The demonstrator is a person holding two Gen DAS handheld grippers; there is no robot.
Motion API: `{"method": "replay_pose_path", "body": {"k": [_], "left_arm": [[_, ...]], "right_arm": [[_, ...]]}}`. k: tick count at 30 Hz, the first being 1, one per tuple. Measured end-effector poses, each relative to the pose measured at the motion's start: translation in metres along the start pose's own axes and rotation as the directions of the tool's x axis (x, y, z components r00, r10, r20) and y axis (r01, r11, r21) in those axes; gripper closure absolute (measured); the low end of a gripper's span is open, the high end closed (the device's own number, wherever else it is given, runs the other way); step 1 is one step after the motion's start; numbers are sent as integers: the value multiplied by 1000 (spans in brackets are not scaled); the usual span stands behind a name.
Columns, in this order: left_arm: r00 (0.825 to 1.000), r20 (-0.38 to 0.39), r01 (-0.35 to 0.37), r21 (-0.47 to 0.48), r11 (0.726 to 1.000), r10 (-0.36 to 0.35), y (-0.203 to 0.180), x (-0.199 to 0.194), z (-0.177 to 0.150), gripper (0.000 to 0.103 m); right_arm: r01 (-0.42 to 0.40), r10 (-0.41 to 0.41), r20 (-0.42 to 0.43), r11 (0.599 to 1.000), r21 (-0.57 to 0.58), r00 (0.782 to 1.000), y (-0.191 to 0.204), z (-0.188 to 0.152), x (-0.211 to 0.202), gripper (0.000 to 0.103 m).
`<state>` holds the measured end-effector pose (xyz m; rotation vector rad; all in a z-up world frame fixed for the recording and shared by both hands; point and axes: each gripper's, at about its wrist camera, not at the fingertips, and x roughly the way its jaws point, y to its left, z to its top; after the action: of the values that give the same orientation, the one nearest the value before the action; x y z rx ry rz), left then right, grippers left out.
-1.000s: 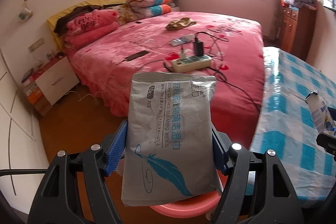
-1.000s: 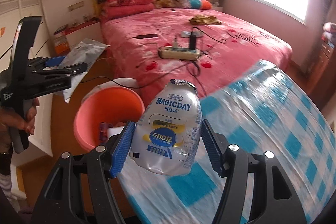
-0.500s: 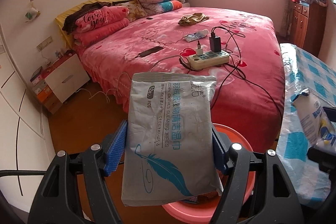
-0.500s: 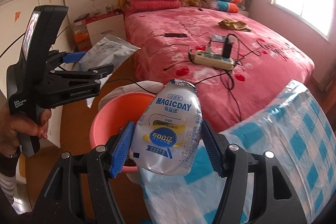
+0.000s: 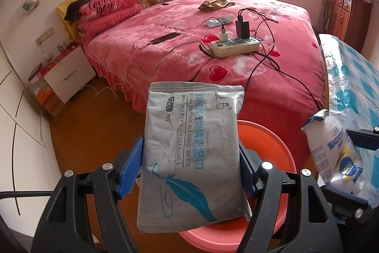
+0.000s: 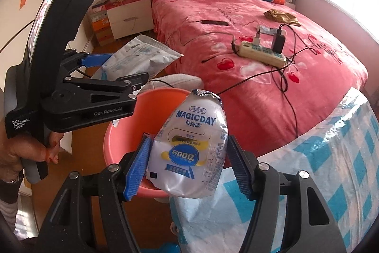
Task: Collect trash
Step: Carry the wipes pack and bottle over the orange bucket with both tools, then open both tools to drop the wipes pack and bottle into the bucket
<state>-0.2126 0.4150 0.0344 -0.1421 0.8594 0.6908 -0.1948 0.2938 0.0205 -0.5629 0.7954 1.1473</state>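
Note:
My left gripper is shut on a grey wet-wipes packet with a blue feather print, held upright over a pink plastic basin on the floor. My right gripper is shut on a crumpled white MAGICDAY drink bottle, which hangs over the basin's right rim, beside the table corner. The right wrist view shows the left gripper at the left with the packet in it, gripped by a person's hand. The bottle appears at the right edge of the left wrist view.
A table with a blue checked cloth stands right of the basin. A big bed with a red cover lies behind, carrying a power strip and cables. A white nightstand stands at the wall, with wooden floor in front.
Both grippers have sunk and closed in on the basin, which now shows larger under the packet. The right gripper with the bottle has moved left from over the table to the basin's rim.

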Motion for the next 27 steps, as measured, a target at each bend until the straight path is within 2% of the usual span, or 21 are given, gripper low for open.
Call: {"method": "replay_pose_path", "body": {"k": [11, 27], "left_arm": [[1000, -31, 0, 1, 1000, 0, -2, 11, -4, 31], [997, -78, -3, 4, 1000, 4, -8, 27, -9, 31]], "right_arm": [[-16, 15, -31, 1000, -7, 999, 3, 2, 24, 38], [-25, 24, -45, 999, -30, 999, 12, -2, 34, 38]]}}
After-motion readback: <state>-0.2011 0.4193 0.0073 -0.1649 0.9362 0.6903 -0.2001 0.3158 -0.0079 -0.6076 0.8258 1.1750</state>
